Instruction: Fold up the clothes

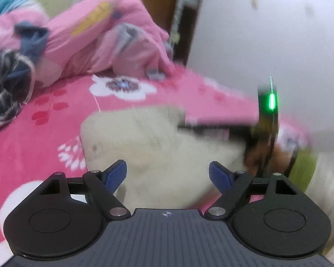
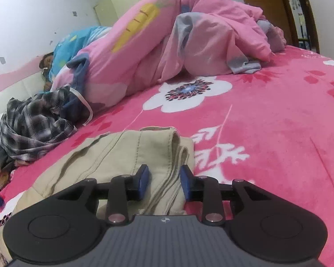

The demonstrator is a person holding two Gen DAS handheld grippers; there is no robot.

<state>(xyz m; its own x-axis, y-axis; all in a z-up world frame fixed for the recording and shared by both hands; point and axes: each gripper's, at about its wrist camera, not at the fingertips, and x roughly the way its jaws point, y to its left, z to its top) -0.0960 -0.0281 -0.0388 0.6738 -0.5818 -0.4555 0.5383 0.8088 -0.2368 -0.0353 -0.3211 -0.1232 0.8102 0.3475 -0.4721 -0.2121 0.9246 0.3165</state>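
Beige cotton, the folded garment (image 2: 113, 155) lies low and centre in the right wrist view on the pink flowered bed (image 2: 267, 115), its stacked edges running straight between the fingers of the right gripper (image 2: 164, 181). Those fingers stand a narrow way apart with the layered edge in the gap; whether the pads actually pinch the cloth I cannot tell, since a sliver of space shows on each side.

In the blurred left wrist view the same garment (image 1: 144, 138) fills the centre, and the left gripper (image 1: 168, 174) hovers over it with its fingers spread wide, holding nothing. At the right of that frame a dark device with a green light (image 1: 271, 102) reaches in over the cloth, likely the other gripper.

The step in hand looks like a further fold or a squaring-up of the bundle. To do it well, the right fingers should close on all the layers at once, not just the top one, or the stack will fan out. The left should come down on the matching edge, so both sides lift evenly and the crease stays straight.

A pink quilt (image 2: 167, 40) is heaped in the upper half of the frame, and a plaid shirt (image 2: 33, 124) lies crumpled at the left edge, well apart from the work.
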